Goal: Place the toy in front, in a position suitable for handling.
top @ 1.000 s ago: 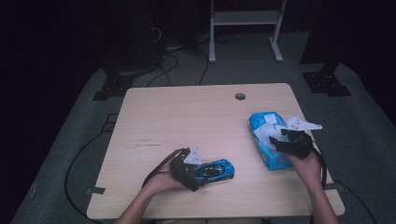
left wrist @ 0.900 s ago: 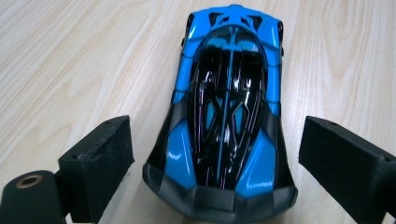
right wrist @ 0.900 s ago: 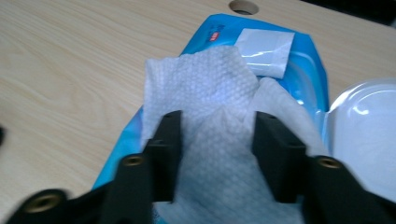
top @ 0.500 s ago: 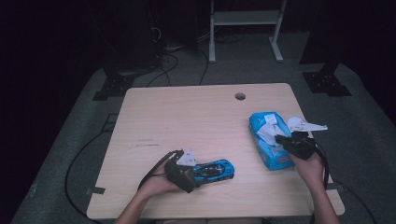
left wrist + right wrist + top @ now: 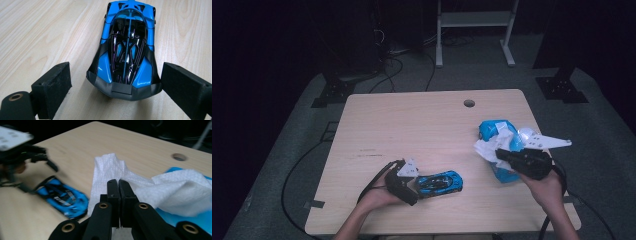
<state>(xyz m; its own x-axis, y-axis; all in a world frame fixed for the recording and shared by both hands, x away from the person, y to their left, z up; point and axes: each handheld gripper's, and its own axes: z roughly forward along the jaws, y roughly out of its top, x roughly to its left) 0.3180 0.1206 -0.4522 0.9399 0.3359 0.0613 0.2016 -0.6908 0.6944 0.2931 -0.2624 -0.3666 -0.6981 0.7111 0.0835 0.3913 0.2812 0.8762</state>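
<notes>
Here the pale wooden table (image 5: pixel 412 130) stands on grey carpet in a dark room, a round hole (image 5: pixel 469 103) near its far edge and a white metal frame (image 5: pixel 474 30) on the floor beyond it. Black cables trail over the carpet at the left. The left gripper (image 5: pixel 412 186) lies at the near edge with its jaws spread wide, and the blue toy car (image 5: pixel 127 50) sits between them, one end just inside the pads, apart from both. The right gripper (image 5: pixel 117 185) has its jaws clamped together on a white tissue (image 5: pixel 120 173), which rises from the blue tissue pack (image 5: pixel 494 131) just beyond it. Compared with a second ago, the right hand is higher and the tissue is drawn farther out of the pack; its jaws have closed since then. The left gripper and car lie as before.
</notes>
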